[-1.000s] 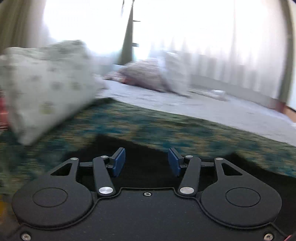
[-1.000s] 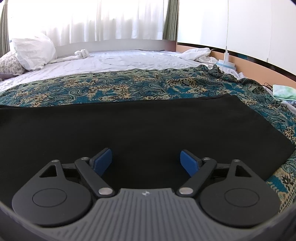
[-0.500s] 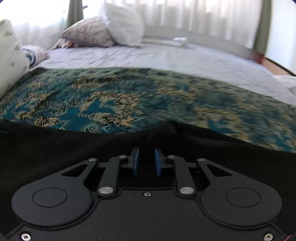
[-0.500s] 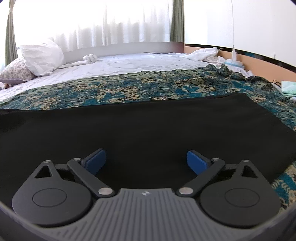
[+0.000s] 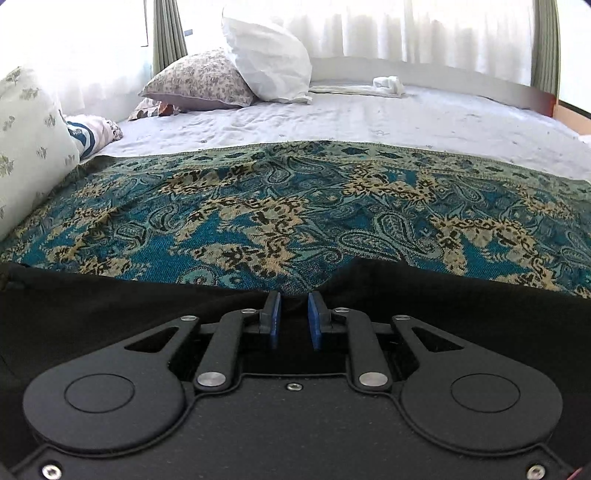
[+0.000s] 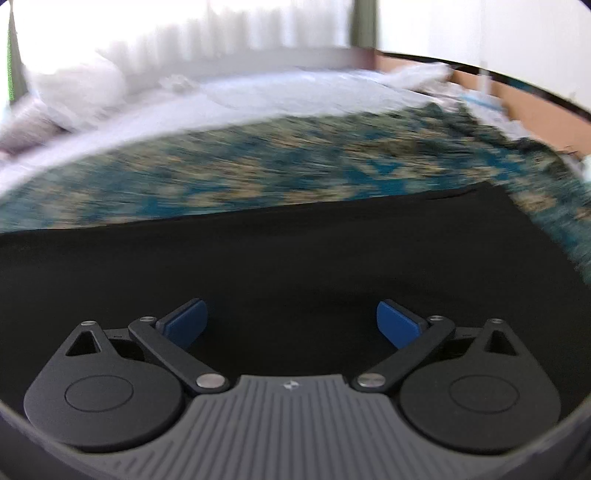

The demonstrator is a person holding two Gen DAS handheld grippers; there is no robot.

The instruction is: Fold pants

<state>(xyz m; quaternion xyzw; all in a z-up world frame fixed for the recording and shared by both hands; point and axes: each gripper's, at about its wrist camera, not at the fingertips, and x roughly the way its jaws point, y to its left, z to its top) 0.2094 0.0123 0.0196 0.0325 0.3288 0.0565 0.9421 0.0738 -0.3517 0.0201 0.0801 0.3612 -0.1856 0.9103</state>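
Black pants [image 5: 110,314] spread dark and flat across the lower part of both views, on a teal-and-gold patterned bedspread [image 5: 258,206] that fills the middle band of each frame. Seen in the left wrist view with the far edge puckered upward just right of centre, where pinched. Clamped there by the left gripper [image 5: 293,306]: blue pads [image 5: 275,317] just drawn in to a narrow slot, a fold of black cloth bunched between them. Seen in the right wrist view [image 6: 295,266] as a broad smooth sheet, with the far edge slanting up toward the right of the frame and the bedspread [image 6: 258,166] blurred beyond it. Hovering over that cloth, the right gripper [image 6: 291,317]: jaws just swung out to full spread, pads far apart at lower left and lower right, gripping nothing; contact with the fabric beneath not possible to judge. Farther back in the left view: pale sheet [image 5: 369,118], white pillow [image 5: 266,55] leaning on a floral pillow [image 5: 203,81] at upper left, another pale sprigged pillow [image 5: 26,147] at the left edge, bright curtains [image 5: 424,33] along the top.
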